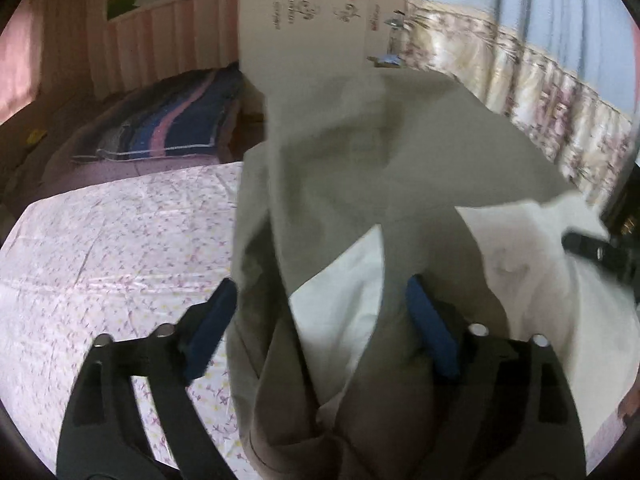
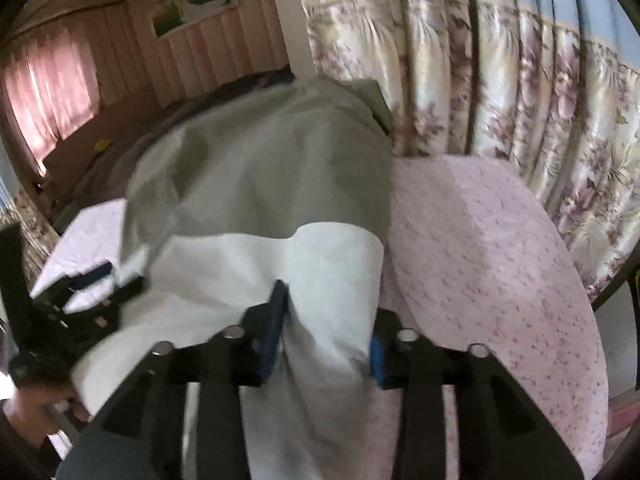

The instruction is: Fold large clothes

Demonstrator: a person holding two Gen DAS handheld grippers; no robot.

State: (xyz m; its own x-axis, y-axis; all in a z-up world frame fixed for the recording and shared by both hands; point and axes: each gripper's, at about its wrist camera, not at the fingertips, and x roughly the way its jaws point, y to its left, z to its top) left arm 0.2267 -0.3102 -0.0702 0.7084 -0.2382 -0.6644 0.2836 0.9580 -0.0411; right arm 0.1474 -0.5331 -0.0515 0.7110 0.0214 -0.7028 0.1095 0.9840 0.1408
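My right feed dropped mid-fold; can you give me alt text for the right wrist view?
The right gripper has a bunch of white cloth from the grey and white garment between its blue-padded jaws. The garment is draped over a bed with a pink floral sheet. Flowered curtains hang behind, and the left gripper shows at the garment's left edge.

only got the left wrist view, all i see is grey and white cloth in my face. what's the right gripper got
observer: the white part of the garment lies between the right gripper fingers. It is too blurred to tell if they pinch it.
operator: whats right of the cloth
observer: bare pink sheet, running up to the floral curtain.
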